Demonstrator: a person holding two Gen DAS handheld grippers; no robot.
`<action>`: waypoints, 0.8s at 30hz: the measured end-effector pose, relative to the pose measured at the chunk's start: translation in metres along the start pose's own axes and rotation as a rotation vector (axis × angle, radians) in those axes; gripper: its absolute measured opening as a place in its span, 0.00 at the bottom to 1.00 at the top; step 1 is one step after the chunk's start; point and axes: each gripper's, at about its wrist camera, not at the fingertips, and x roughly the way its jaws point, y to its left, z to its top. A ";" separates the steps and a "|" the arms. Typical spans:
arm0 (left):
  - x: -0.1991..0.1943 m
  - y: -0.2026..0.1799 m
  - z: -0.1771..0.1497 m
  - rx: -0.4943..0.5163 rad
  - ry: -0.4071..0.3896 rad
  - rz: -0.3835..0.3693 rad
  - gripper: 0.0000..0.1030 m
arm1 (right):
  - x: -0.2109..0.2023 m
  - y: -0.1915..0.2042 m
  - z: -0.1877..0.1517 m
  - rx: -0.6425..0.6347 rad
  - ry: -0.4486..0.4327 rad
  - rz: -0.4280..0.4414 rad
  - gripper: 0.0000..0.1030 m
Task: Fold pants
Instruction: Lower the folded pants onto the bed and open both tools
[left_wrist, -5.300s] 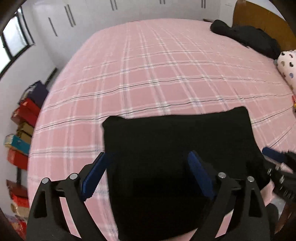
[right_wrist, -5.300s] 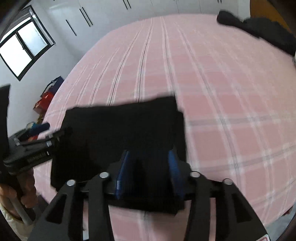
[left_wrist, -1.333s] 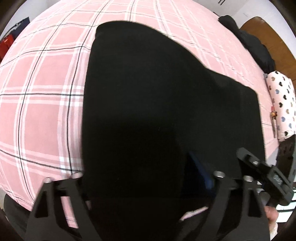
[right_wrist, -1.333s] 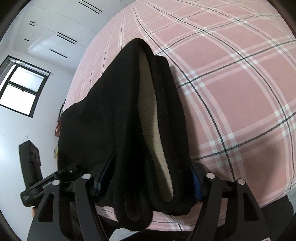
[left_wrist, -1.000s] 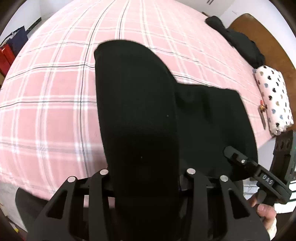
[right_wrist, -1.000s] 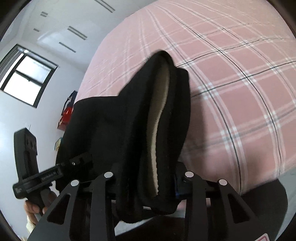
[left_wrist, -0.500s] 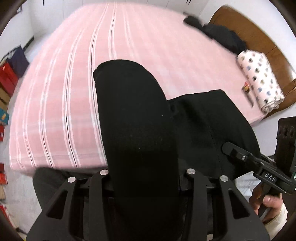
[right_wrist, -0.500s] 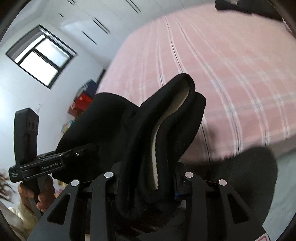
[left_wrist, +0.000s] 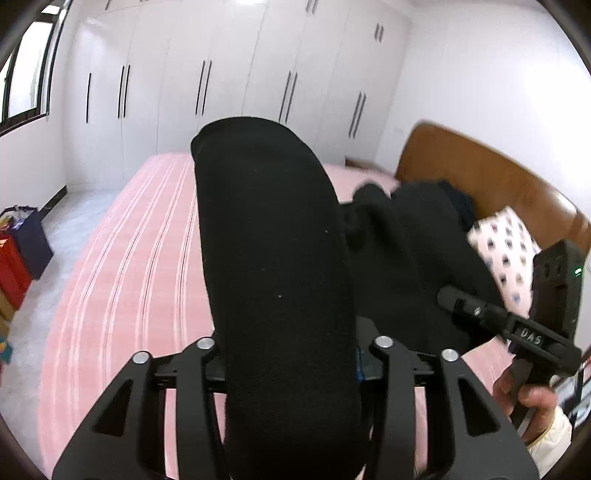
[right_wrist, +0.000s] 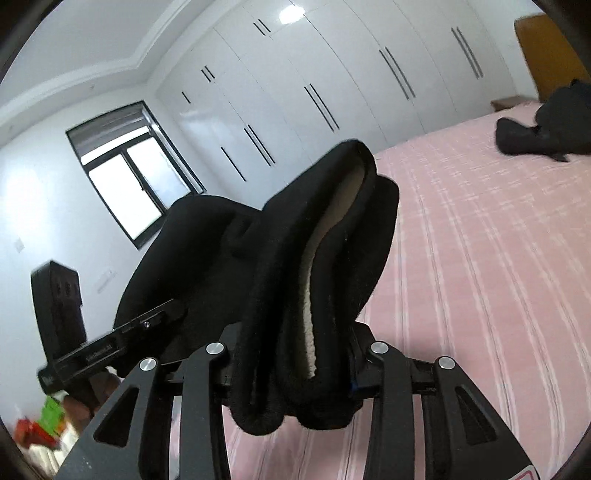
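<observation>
The folded black pants (left_wrist: 266, 229) hang in the air above the pink plaid bed (left_wrist: 129, 258), held at both ends. A thick fold fills the jaws of my left gripper (left_wrist: 291, 365), which are opening slightly while still gripping the cloth. In the right wrist view the pants (right_wrist: 325, 258) show a cream fleece lining. They bunch between the jaws of my right gripper (right_wrist: 291, 365), which are also opening a little around the cloth. Each view catches the other gripper: the right gripper (left_wrist: 476, 314) in a hand at lower right, the left gripper (right_wrist: 147, 325) at lower left.
White wardrobe doors (left_wrist: 221, 74) line the far wall. A brown headboard (left_wrist: 480, 181) and a heart-print pillow (left_wrist: 506, 243) are at the right. Dark clothes (right_wrist: 535, 133) lie at the bed's far end. Bags and boxes (left_wrist: 14, 258) stand on the floor at left.
Both grippers have risen and tilted up, lifting the folded pants off the bed. The views now take in the wardrobe and walls instead of mostly the bedspread.
</observation>
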 end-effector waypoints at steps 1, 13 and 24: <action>0.018 0.010 0.006 -0.013 -0.012 -0.008 0.57 | 0.026 -0.016 0.014 0.005 -0.027 -0.021 0.45; 0.162 0.111 -0.105 -0.027 0.274 0.436 0.69 | 0.145 -0.109 -0.068 -0.116 0.195 -0.395 0.04; 0.234 0.076 -0.071 0.085 0.325 0.430 0.77 | 0.235 -0.103 -0.005 -0.183 0.220 -0.407 0.04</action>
